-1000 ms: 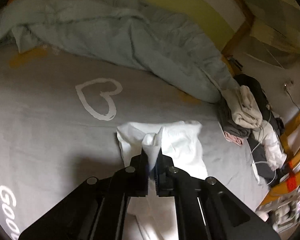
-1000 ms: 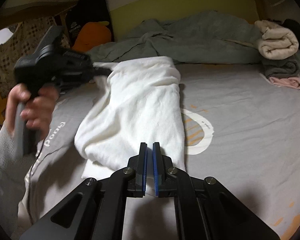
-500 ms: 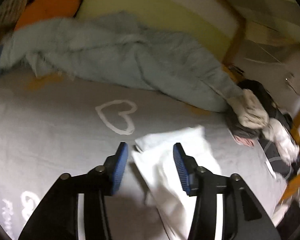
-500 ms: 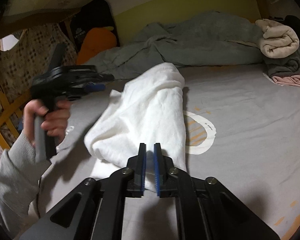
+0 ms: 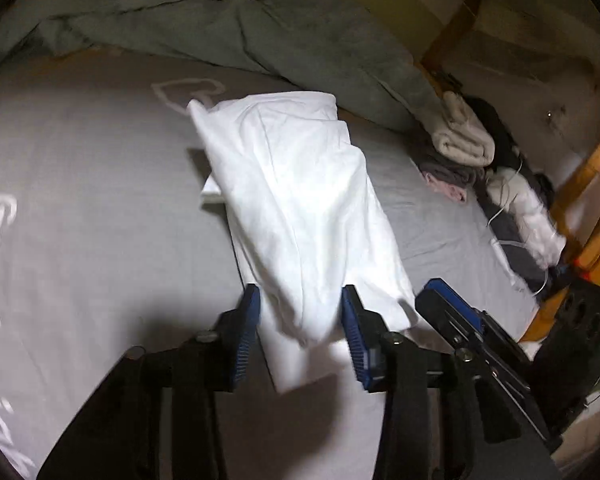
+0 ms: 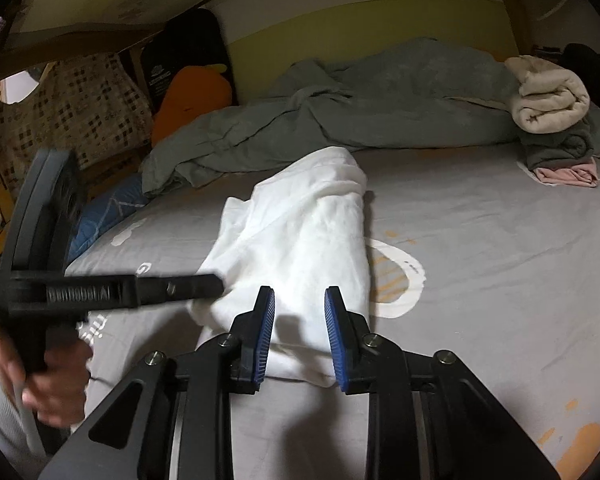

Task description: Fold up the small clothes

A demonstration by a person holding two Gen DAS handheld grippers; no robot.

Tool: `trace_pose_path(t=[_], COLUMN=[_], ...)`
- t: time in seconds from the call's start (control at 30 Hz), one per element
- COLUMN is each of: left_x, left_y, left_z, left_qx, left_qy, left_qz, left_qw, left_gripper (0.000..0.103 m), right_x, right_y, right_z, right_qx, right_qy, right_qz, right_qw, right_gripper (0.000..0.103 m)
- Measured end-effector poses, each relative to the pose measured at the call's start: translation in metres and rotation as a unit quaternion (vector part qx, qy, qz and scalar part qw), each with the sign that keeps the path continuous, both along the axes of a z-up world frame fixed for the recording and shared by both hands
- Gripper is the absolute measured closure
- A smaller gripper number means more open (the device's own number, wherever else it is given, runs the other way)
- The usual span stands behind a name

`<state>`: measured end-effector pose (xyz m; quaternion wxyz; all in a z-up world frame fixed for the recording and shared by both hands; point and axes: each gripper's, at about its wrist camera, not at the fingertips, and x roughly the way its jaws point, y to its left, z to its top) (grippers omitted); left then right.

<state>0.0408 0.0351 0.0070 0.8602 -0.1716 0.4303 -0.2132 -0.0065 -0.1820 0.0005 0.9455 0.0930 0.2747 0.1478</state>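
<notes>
The left gripper [image 5: 300, 332] stood with its blue pads spread wide and nothing caught between them; the near end of the white garment [image 5: 300, 208] lay in the gap, loose and unpinched. The right gripper [image 6: 300, 332] was likewise parted, its jaws clear of the cloth, the garment's near hem lying just ahead of them. In the left wrist view the right gripper's blue-tipped finger showed at about four o'clock, just beside the garment's near corner. In the right wrist view the left tool crossed in from nine o'clock, held by the person's left hand [image 6: 52, 384], its tip touching or nearly touching the garment's left edge; which, I could not tell.

The white garment lay on the grey bedsheet [image 5: 80, 200] as a long doubled strip running from six toward twelve o'clock, puffed and wrinkled on top, with a flatter layer peeking out beneath at its left side. Beyond it, at twelve o'clock, was the rumpled grey-green duvet [image 6: 360, 112]; at about two o'clock sat a stack of folded clothes [image 6: 556, 120].

By my judgement a lengthwise fold had just been laid and let go. The next move would call for pinching both near corners and carrying them toward the far end, keeping the edges aligned so the bulging top layer flattened.
</notes>
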Motion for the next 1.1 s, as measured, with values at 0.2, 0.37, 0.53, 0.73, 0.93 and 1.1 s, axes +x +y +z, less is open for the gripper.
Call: trace_pose_path(t=[0.2,0.37,0.53,0.73,0.93,1.1], left_x=[-0.017,-0.02,-0.019,-0.028,0.048,0.121], left_y=[0.003,0.009,0.014,0.022,0.022,0.026], left_z=[0.009,-0.001,-0.029,0.027,0.039,0.019], left_qx=[-0.021,-0.036,-0.057,-0.054,-0.015,-0.027], left_qy=[-0.027,-0.02,0.008,-0.1,-0.065,0.006], left_qz=[0.012,0.049,0.072,0.1,0.108,0.108], left_qw=[0.9993,0.998,0.9957,0.9885,0.9919,0.9937], left_gripper=[0.091,0.093,0.092,0.073,0.07,0.072], right_x=[0.005,0.017,0.018,0.018,0.018,0.019], right_y=[-0.004,-0.001,0.0,-0.006,-0.003,-0.005], right_z=[-0.005,-0.022,-0.027,-0.028,-0.028,-0.029], right_qx=[0.001,-0.009,-0.023,-0.012,-0.011,-0.001], right_qy=[0.01,0.045,0.048,0.049,0.048,0.051], right_qz=[-0.002,0.004,0.006,0.004,-0.001,0.002], right_qw=[1.0,0.999,0.999,0.999,0.999,0.999], right_gripper=[0.076,0.076,0.076,0.076,0.076,0.076])
